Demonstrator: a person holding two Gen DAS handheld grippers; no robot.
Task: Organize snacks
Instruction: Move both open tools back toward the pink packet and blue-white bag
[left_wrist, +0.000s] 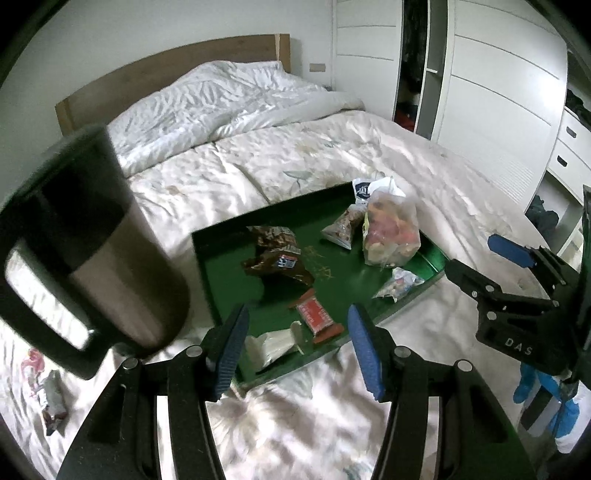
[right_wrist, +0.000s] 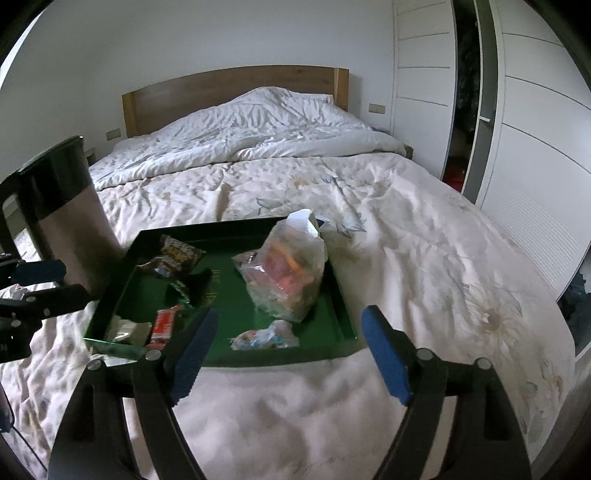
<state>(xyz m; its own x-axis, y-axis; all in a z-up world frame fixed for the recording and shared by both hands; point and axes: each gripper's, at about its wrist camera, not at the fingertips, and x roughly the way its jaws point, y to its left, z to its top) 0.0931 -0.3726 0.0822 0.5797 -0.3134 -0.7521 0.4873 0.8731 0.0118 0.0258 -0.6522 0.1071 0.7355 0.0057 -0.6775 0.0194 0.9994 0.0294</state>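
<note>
A green tray (left_wrist: 218, 273) lies on the bed and holds several snacks: a brown packet (left_wrist: 277, 254), a red bar (left_wrist: 316, 317), a white wrapper (left_wrist: 273, 343), a clear bag of snacks (left_wrist: 391, 232) and a small pale packet (left_wrist: 397, 284). My left gripper (left_wrist: 299, 350) is open and empty above the tray's near edge. My right gripper (right_wrist: 291, 358) is open and empty at the near edge of the tray (right_wrist: 343, 317); it also shows in the left wrist view (left_wrist: 480, 266). The clear bag (right_wrist: 288, 273) and the red bar (right_wrist: 164, 325) show in the right wrist view.
A steel and black mug (left_wrist: 92, 243) stands on the bed left of the tray, also in the right wrist view (right_wrist: 66, 218). A loose wrapped snack (left_wrist: 51, 402) lies on the quilt at the left. A white wardrobe (left_wrist: 495, 92) stands to the right.
</note>
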